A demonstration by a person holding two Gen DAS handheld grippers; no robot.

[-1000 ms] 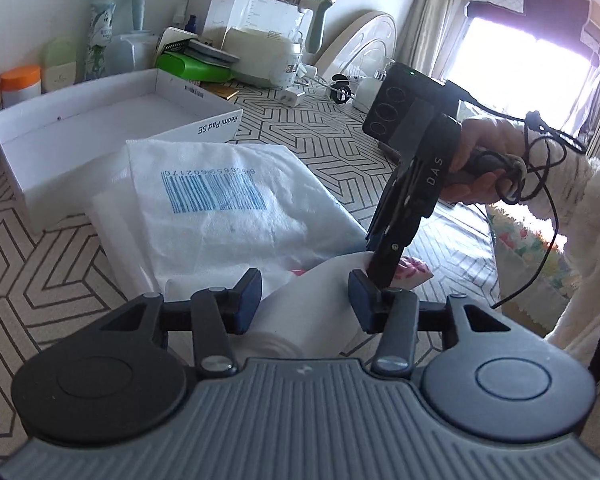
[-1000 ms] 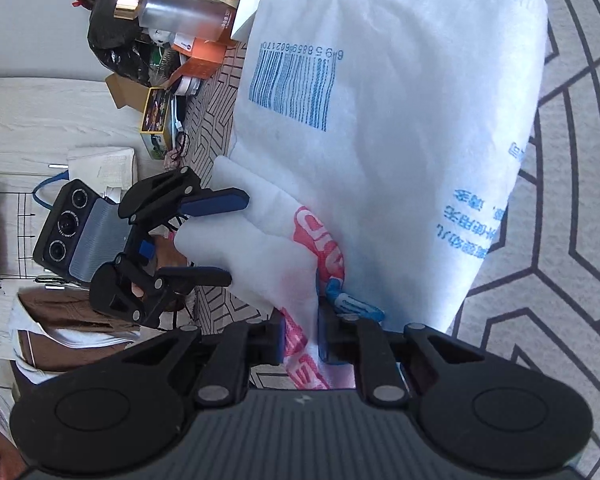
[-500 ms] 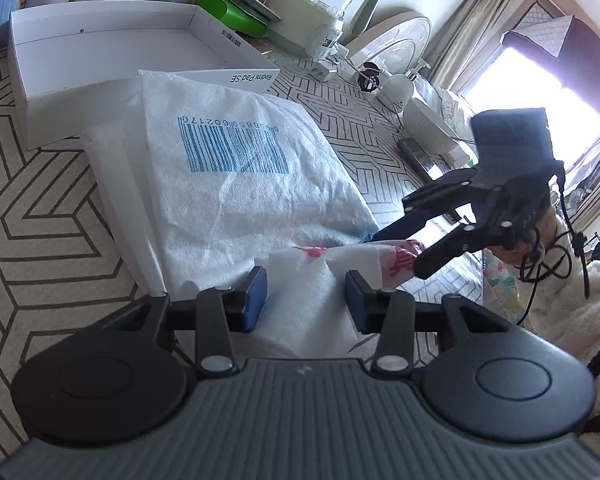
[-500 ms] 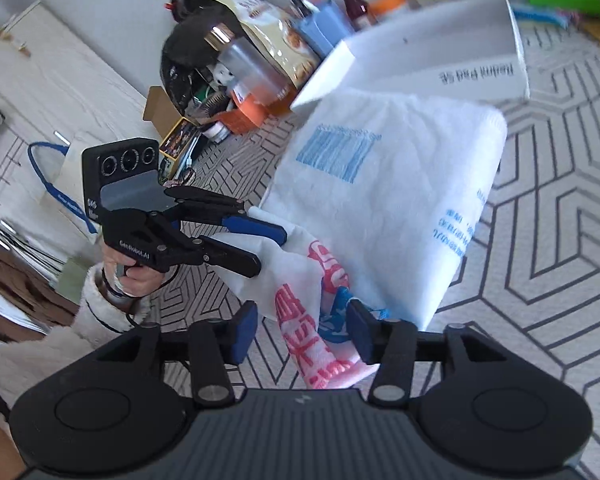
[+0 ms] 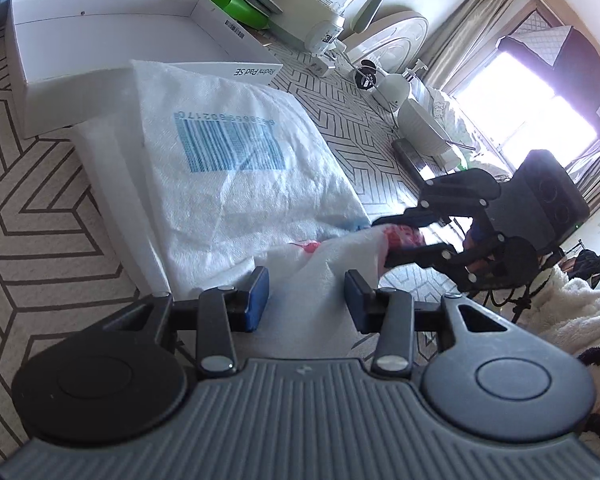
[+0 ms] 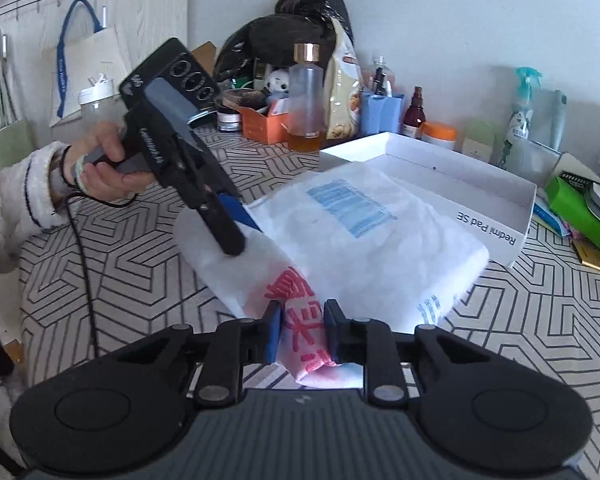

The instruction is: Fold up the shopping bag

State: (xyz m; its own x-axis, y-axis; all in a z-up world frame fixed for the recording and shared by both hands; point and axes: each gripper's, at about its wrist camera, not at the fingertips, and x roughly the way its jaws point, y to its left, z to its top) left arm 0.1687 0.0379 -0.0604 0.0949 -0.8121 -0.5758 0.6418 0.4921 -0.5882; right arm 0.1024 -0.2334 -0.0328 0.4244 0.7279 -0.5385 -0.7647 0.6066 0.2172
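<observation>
1. The shopping bag (image 6: 384, 240) lies half folded on the patterned table (image 6: 540, 320), its barcode panel facing up ahead of both my claws and its far edge against the white box (image 6: 496, 200).
2. My right gripper (image 6: 302, 330) has just been closing, and its blue pads now pinch the strip with red lettering, which runs straight back between them toward my camera. I read this as a real clamp on a bunched end of the bag.
3. My left gripper (image 5: 306, 292) is partly apart. A white fold passes up between its two pads, but I cannot make out either pad pressing on it, so I judge it is resting in the gap, not gripped.
4. From my left claw the right one sits ahead and to the right, its fingers reaching in over the same loose end.
5. The step in hand, as I judge it, is carrying this loose end over the flat panel to make the next fold.
6. To do it well I would keep the right pinch firm and low, and draw the strip across without lifting the panel beneath.
7. The left claw should either close fully on its fold or press down on the crease line, so the layers do not slide.
8. The film looks slippery and thin; a jerk could pull the whole bag away from the box.
</observation>
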